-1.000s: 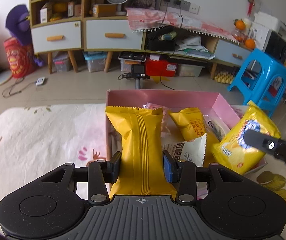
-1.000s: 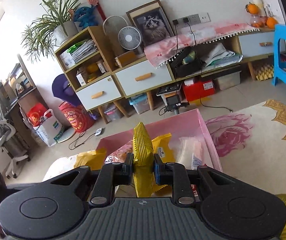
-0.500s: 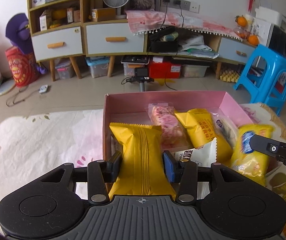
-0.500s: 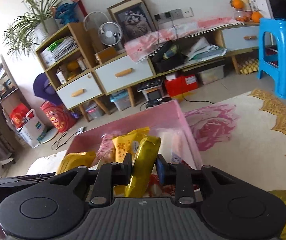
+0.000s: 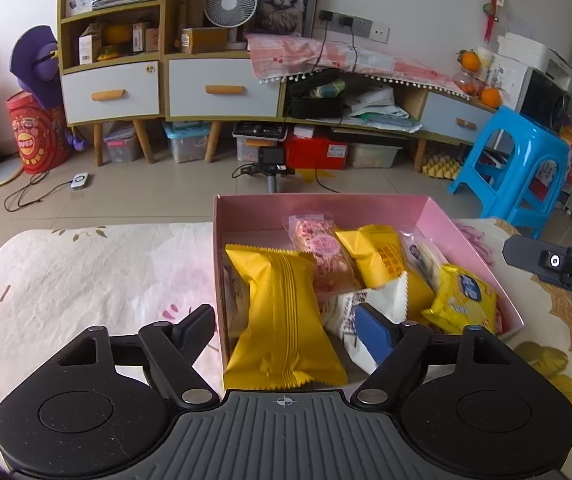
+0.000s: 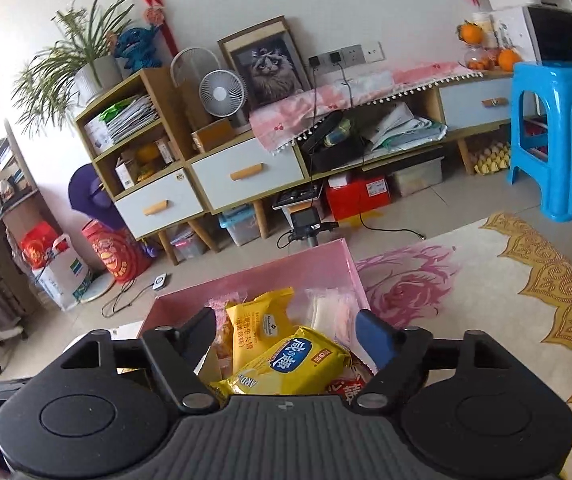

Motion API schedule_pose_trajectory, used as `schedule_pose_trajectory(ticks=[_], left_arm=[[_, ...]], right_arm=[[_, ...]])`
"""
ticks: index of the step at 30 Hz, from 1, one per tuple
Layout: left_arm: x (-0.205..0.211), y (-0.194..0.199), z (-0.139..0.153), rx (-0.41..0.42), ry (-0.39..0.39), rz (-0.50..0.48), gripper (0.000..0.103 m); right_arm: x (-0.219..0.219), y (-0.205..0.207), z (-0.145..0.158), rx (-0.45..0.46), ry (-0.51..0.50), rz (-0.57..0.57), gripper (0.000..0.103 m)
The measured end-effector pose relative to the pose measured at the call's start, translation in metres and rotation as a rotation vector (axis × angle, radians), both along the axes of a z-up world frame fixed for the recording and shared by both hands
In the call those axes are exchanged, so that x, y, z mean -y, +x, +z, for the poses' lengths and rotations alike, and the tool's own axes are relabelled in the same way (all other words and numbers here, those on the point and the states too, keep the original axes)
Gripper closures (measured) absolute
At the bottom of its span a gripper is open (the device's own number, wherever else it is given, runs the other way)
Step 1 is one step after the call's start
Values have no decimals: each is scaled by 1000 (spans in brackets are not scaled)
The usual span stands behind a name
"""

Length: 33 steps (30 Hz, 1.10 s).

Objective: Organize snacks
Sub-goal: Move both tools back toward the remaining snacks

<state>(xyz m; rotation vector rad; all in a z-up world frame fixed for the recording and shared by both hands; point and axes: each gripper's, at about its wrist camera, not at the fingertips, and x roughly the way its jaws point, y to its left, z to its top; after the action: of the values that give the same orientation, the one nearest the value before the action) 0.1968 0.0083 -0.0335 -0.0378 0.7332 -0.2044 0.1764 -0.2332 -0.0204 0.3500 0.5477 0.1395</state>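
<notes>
A pink box (image 5: 326,203) on the floral tablecloth holds several snack packets. My left gripper (image 5: 286,322) is open, its fingers spread on either side of a plain yellow packet (image 5: 281,312) that lies in the box's near left part. My right gripper (image 6: 286,322) is open above a yellow cracker packet with a blue label (image 6: 290,364), which lies in the box (image 6: 318,264). That packet also shows in the left wrist view (image 5: 462,296) at the box's right side, with the right gripper's finger (image 5: 542,258) above it.
Other packets in the box: a pink-dotted bar (image 5: 320,250), a yellow printed packet (image 5: 382,256), a white packet (image 5: 374,304). The tablecloth (image 5: 85,280) spreads left; gold-patterned cloth (image 6: 546,288) lies right. Cabinets (image 5: 213,84) and a blue stool (image 5: 514,160) stand beyond the table.
Both grippers have opened. The plain yellow packet and the cracker packet, held a second ago, now lie loose in the pink box.
</notes>
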Motion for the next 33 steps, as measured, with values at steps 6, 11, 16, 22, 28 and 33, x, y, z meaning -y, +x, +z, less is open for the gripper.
schedule_pose_trajectory(ticks=[6,11,16,22,28,33], left_arm=[[-5,-21,0,-10,27,-36,19],[-14,-41,-2,-24,52,-53,17],[-25,-58,3,-32,54,-51,10],[-34,-81,6,-27,43,-61,9],[-36,-98,0,-38,-10,-78,6],[-36,-114,-4,-18,-51,-98,3]], right_arm=[[4,-9,6,-21,-23,7,24],[5,-20,11,-39,-32,29,19],[2,-32,17,-29,-70,44,13],[-6,-47,17,-27,-152,93,10],[-15,-66,14,1,-275,153,8],[-17,-79,11,17,-357,188,8]])
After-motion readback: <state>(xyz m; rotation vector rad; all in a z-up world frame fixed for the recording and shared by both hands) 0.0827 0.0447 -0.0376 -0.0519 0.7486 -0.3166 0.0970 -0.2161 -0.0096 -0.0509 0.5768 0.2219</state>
